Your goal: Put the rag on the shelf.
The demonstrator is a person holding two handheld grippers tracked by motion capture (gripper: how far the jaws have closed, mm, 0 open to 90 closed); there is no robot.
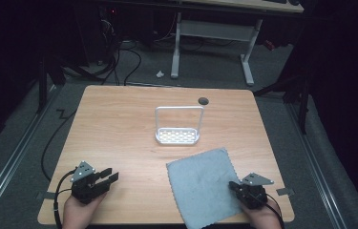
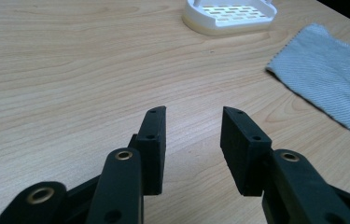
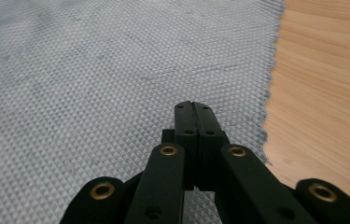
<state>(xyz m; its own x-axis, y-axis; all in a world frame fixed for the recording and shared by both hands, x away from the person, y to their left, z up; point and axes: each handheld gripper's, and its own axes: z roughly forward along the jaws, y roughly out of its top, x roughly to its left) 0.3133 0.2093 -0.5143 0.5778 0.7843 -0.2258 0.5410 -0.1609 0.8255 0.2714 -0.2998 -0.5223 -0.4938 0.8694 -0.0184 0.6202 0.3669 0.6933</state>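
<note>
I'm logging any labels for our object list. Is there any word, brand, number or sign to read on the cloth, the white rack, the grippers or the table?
None can be read: the grey cloth, white rack, table, left gripper and right gripper bear no legible text.

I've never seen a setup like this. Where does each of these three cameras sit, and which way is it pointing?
High view: above the person's side, looking forward and down on the table; both hands and claws show.
Left gripper view: rides the left claw, jaws apart, facing the white rack and grey cloth.
Right gripper view: rides the right claw, jaws together over the cloth.
All three share the cloth.
</note>
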